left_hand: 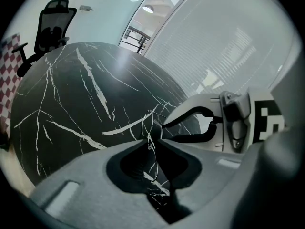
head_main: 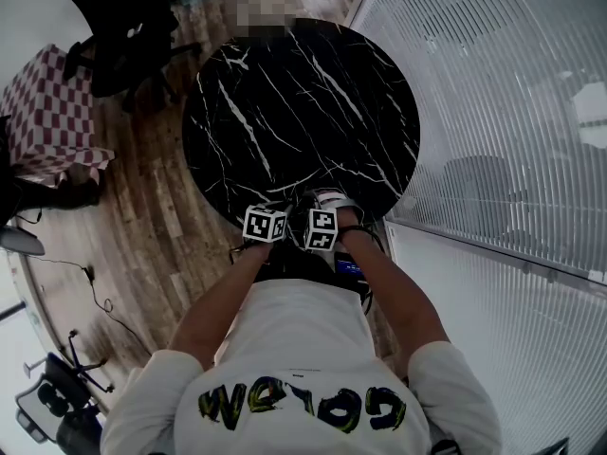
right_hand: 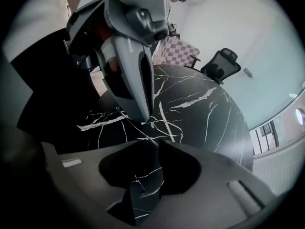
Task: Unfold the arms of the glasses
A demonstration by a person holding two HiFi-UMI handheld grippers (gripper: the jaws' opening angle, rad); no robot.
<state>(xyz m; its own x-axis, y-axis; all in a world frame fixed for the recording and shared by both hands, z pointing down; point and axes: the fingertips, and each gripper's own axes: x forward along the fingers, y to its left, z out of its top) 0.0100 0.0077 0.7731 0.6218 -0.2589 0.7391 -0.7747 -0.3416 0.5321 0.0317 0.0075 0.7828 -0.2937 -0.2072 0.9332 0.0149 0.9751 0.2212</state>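
Observation:
The glasses [right_hand: 139, 130] are thin wire ones, hard to make out against the round black marble table [head_main: 285, 93]. They sit at its near edge. My left gripper [left_hand: 153, 138] is shut on their frame, and in the right gripper view its tips [right_hand: 143, 118] pinch the wire. One thin arm runs from there into the narrow gap of my right gripper [right_hand: 157, 144], whose jaws stand slightly apart around it. In the left gripper view the right gripper [left_hand: 161, 126] meets the glasses [left_hand: 149, 128] from the right. Both marker cubes [head_main: 266, 224] [head_main: 322, 227] sit side by side.
An office chair [head_main: 123, 27] and a checkered seat [head_main: 52, 112] stand beyond the table on the wooden floor. A glass wall with blinds [head_main: 493, 112] runs along the right. Cables [head_main: 95, 292] lie on the floor at left.

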